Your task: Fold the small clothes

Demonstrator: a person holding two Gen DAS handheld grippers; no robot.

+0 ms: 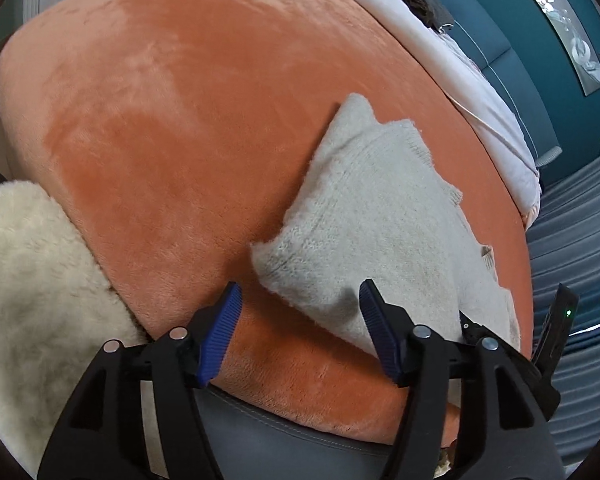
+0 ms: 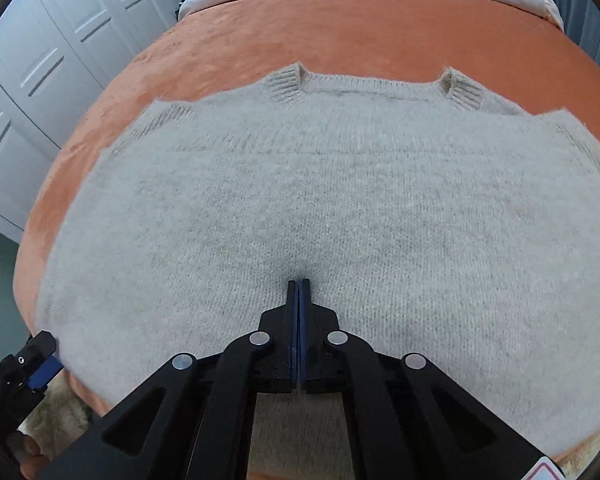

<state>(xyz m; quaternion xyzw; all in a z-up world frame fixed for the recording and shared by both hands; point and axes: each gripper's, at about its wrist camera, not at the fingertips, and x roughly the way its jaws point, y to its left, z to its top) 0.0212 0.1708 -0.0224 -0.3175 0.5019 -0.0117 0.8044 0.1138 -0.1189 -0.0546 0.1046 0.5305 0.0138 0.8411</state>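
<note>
Sweater (image 2: 320, 208), grey knit, spread on the orange plush blanket (image 1: 180, 120) of a bed, folded in part, sleeves turned in so that both ribbed cuffs (image 2: 284, 84) poke out along the far edge in the right wrist view. Right gripper (image 2: 299, 284) fully closed, blue pads pressed flat together with no cloth seen between them, tips set down on, or just above, the middle of the knit near its close edge; contact hard to tell, though a small dimple shows around the tips. Left gripper (image 1: 300, 304) spread wide, nothing clamped, blue pads (image 1: 224, 332) apart, one over bare blanket, the other in front of the near corner of the sweater without pinching it; also visible at the lower left edge of the right wrist view, just beside the sweater's side. No earlier picture, so no word on how the jaws got there. White fluffy throw (image 1: 32, 280) at the left of the left wrist view, pale bedding (image 1: 460, 80) at the far end of the bed, white cupboard doors (image 2: 40, 80) beyond. Judged progress: sleeves tucked and body squared into a rectangle, probably about halfway; left to do, seemingly, a fold of the body across its middle, then a smoothing and setting aside
</note>
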